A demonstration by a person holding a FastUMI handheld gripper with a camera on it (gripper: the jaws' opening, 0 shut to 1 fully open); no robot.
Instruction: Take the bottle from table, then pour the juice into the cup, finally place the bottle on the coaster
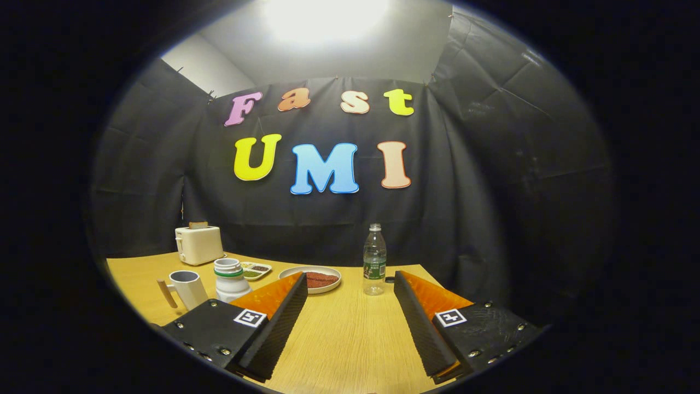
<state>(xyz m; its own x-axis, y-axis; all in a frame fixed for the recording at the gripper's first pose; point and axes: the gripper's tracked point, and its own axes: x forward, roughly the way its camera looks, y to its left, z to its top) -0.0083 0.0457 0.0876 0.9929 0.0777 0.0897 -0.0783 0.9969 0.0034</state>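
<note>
A clear plastic bottle (374,260) with a green label stands upright on the wooden table (350,339), ahead of the fingers and just inside the line of the right fingertip. My gripper (350,274) is open wide above the table, with nothing between its fingers. A pale mug (186,287) with a wooden handle stands beyond the left finger. Just past the left fingertip sits a white plate (290,272) holding a flat reddish-brown disc (321,280), apparently the coaster.
A white jar (229,279) with a green band stands beside the mug. A small divided dish (256,270) lies behind it, and a cream toaster (198,244) sits at the far left. A small dark object (389,279) lies right of the bottle. The table's right edge runs near the right finger.
</note>
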